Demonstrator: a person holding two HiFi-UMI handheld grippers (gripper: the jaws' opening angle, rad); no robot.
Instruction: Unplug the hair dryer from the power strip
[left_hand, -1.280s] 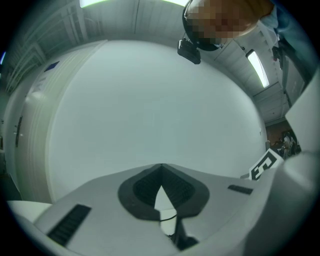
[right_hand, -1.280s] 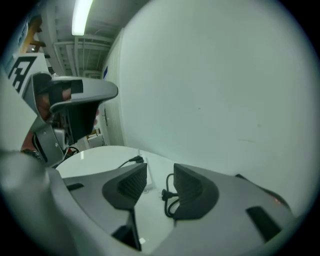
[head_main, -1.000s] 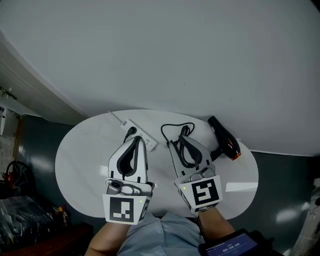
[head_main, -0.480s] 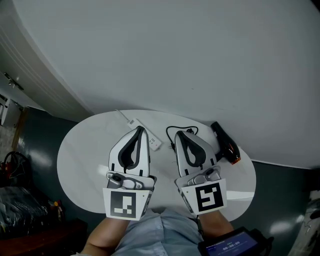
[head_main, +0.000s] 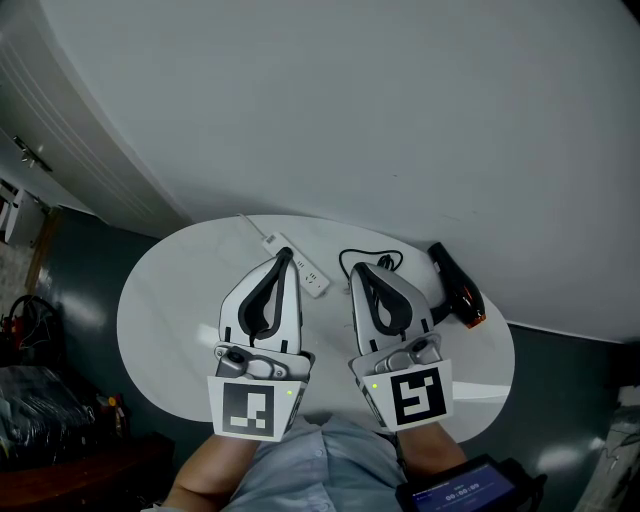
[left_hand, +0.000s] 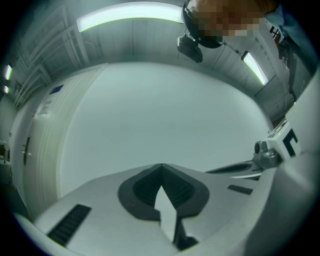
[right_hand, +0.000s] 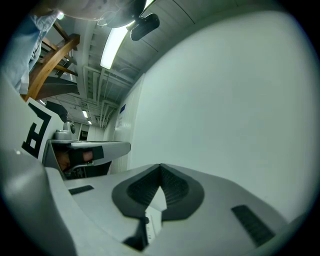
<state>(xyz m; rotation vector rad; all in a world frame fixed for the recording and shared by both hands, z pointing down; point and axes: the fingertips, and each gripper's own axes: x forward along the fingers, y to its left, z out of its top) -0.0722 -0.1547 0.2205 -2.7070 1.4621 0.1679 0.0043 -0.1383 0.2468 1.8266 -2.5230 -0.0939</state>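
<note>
left gripper (head_main: 284, 256) and right gripper (head_main: 357, 268) are hovering over the bench (head_main: 160, 310), fingers pressing together on nothing, strip (head_main: 298, 268) and dryer (head_main: 458, 288) lying by its far edge.

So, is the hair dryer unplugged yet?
Looks done: the visible sockets of the power strip show no plug, and the black cord lies coiled by the hair dryer. In hand: nothing; left gripper and right gripper are both shut, empty. Left: nothing obvious, though the left gripper hides part of the strip.
</note>
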